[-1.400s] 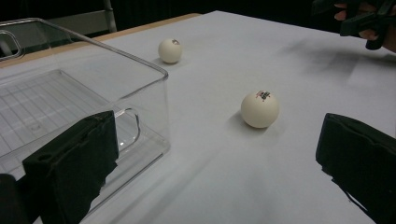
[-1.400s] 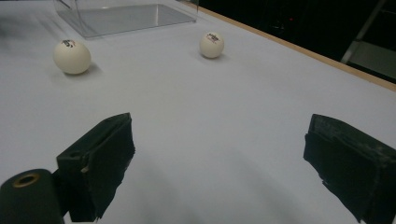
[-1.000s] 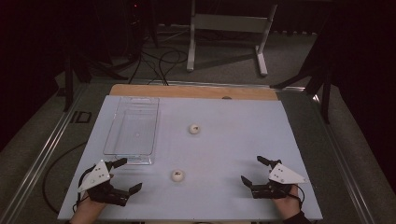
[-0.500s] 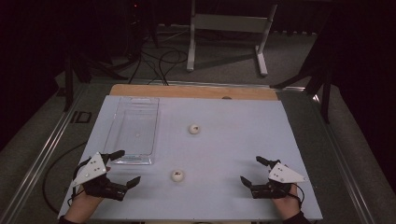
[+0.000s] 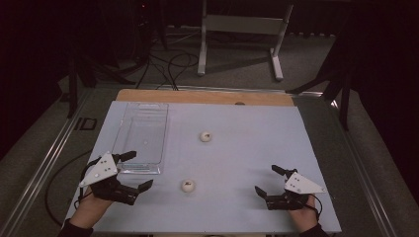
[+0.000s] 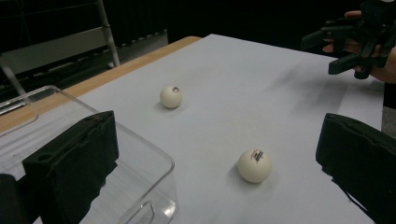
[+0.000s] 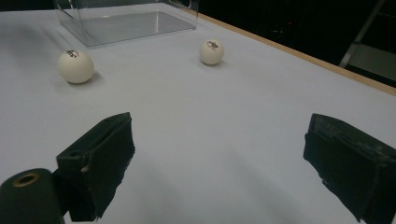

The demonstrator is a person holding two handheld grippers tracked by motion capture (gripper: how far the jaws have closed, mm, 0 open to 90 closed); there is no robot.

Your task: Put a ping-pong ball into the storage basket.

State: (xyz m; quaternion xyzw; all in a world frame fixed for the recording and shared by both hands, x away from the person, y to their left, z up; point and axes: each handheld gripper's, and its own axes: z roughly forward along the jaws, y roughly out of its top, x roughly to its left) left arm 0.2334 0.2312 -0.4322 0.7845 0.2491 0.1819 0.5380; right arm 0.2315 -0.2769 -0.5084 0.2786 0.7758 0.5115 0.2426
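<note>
Left gripper (image 5: pixel 132 170) has moved forward over the last second, from the table's near-left corner up to the near end of the clear plastic bin (image 5: pixel 142 136); its jaws stand wide apart and hold nothing. One jaw now sits against or just over the bin's near wall in the left gripper view (contact not resolvable). Right gripper (image 5: pixel 271 180) has barely shifted; it rests near the near-right edge, jaws also spread wide, empty.

Both white balls are unmoved. Near ball (image 5: pixel 187 185) lies on the white table (image 5: pixel 257 133), just right of the left gripper and framed between its jaws in the left gripper view (image 6: pixel 255 165). Far ball (image 5: pixel 205 137) sits mid-table, beside the bin's right wall but apart from it.

Reading: the left gripper is likely lining up on the near ball, presumably for the bin. No ball grasped yet; bin appears empty.

Markings: each ball bears a small dark-and-red printed logo, on top of the near ball in the left gripper view; the text is too small to read. No other writing legible.
</note>
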